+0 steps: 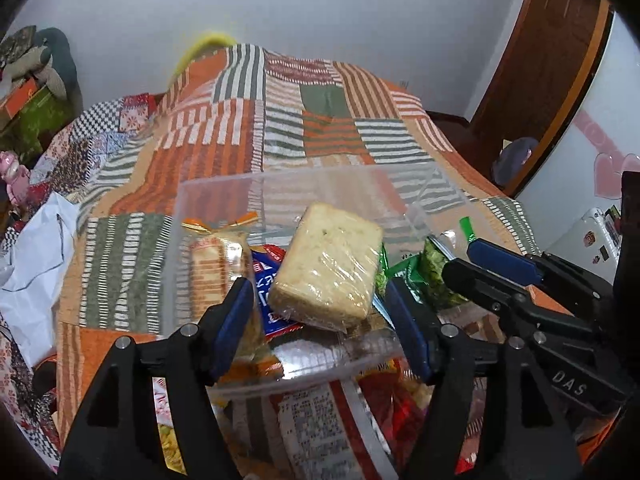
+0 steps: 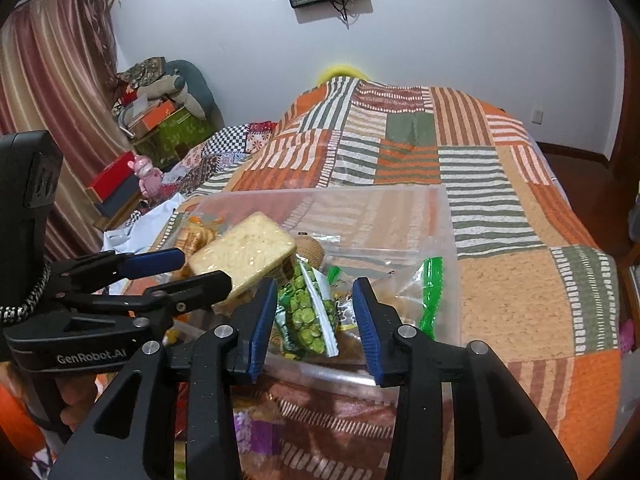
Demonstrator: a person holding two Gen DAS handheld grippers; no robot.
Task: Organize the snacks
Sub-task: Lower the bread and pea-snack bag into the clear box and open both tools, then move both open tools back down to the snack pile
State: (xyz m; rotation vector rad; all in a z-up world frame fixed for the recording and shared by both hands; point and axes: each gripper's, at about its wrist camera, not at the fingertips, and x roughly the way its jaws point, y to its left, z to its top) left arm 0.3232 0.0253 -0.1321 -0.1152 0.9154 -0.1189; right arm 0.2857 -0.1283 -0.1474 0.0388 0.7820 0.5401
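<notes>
A clear plastic bin (image 1: 224,192) stands on the bed and holds several snacks. A wrapped pale cake slab (image 1: 326,268) lies tilted on top of them, between my left gripper's (image 1: 316,320) open fingers without touching either pad. A cracker pack (image 1: 212,264) and a blue packet (image 1: 268,288) lie beside it. My right gripper (image 2: 316,320) is open over the bin's near rim (image 2: 332,376), with a green pea snack bag (image 2: 308,312) between its fingers, untouched. The cake slab (image 2: 244,256) and the left gripper (image 2: 176,272) show at the left of the right wrist view.
A patchwork orange, green and white quilt (image 2: 440,152) covers the bed. More snack packets (image 1: 316,432) lie in front of the bin. White cloth or paper (image 1: 36,248) lies at the left. Boxes and clutter (image 2: 160,120) stand by the curtain.
</notes>
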